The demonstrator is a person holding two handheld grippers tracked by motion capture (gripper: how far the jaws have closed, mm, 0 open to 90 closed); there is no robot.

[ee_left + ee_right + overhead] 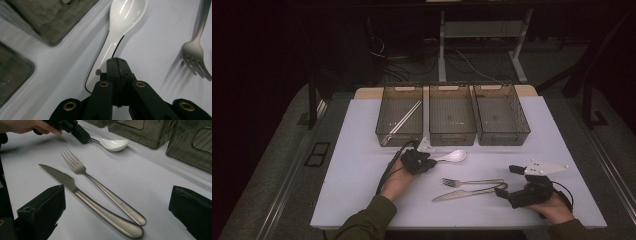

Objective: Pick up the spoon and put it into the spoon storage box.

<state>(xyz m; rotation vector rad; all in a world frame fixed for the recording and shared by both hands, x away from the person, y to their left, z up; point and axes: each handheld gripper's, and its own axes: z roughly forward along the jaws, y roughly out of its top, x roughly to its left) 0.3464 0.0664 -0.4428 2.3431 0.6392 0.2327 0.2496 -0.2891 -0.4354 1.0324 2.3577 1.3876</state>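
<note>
High cam looks down on table (362, 190) — gripper cams low, close, share spoon (120, 27).

No readable text, label, brand or number is found. A small stamped mark is seen on the fork (105, 192) handle, toward 5 o'clock in the right gripper view, but it cannot be made out.
</note>
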